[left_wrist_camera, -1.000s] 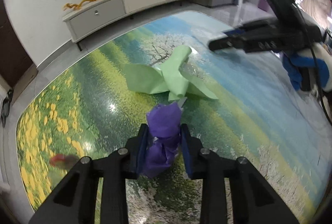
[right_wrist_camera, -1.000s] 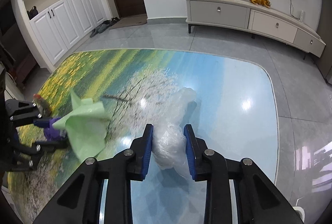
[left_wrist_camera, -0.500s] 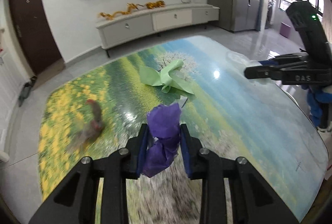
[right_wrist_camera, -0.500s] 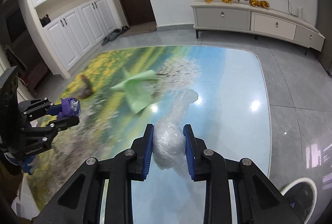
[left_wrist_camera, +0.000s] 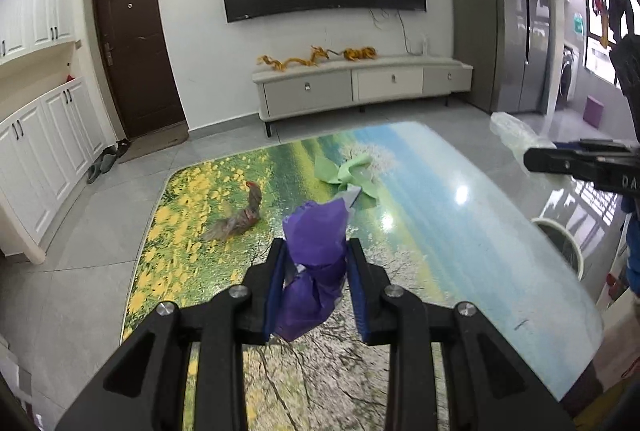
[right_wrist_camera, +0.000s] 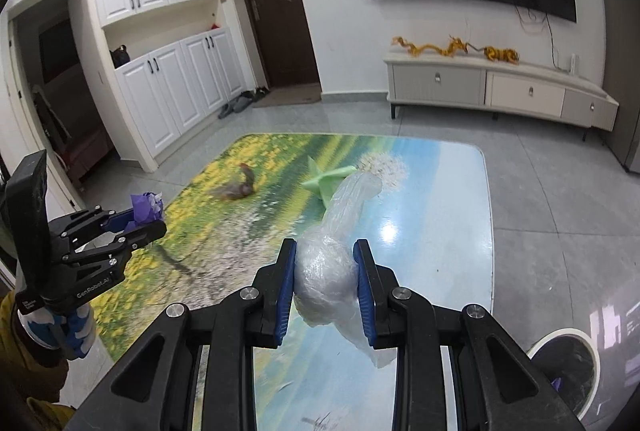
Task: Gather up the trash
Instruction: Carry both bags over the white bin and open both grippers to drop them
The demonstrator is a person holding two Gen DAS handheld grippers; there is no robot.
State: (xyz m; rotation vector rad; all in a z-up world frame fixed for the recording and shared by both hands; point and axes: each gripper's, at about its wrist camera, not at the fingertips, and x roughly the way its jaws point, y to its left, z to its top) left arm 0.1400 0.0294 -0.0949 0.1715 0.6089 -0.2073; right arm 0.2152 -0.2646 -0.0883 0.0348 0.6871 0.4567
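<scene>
My left gripper (left_wrist_camera: 316,251) is shut on a crumpled purple paper (left_wrist_camera: 316,251), held up above the table with the landscape print (left_wrist_camera: 460,243). The same gripper (right_wrist_camera: 140,221) and purple paper (right_wrist_camera: 146,207) show at the left of the right wrist view. My right gripper (right_wrist_camera: 325,251) is shut on a wad of clear plastic wrap (right_wrist_camera: 326,267), also lifted off the table; its tip (left_wrist_camera: 532,159) and the plastic (left_wrist_camera: 512,135) appear at the right of the left wrist view. A crumpled green paper (left_wrist_camera: 346,175) (right_wrist_camera: 324,183) and a brown-red wrapper (left_wrist_camera: 238,219) (right_wrist_camera: 236,187) lie on the table.
A round white-rimmed bin (right_wrist_camera: 564,359) (left_wrist_camera: 560,243) stands on the floor off the table's right side. A TV cabinet (left_wrist_camera: 360,87) lines the far wall, white cupboards (right_wrist_camera: 180,87) the left, a tall grey fridge (left_wrist_camera: 500,31) the right. A person's sleeve (right_wrist_camera: 36,371) holds the left gripper.
Both grippers have risen and pulled back from the table with their trash still held. The green paper and the brown wrapper now lie farther away; the white bin has come into view.
</scene>
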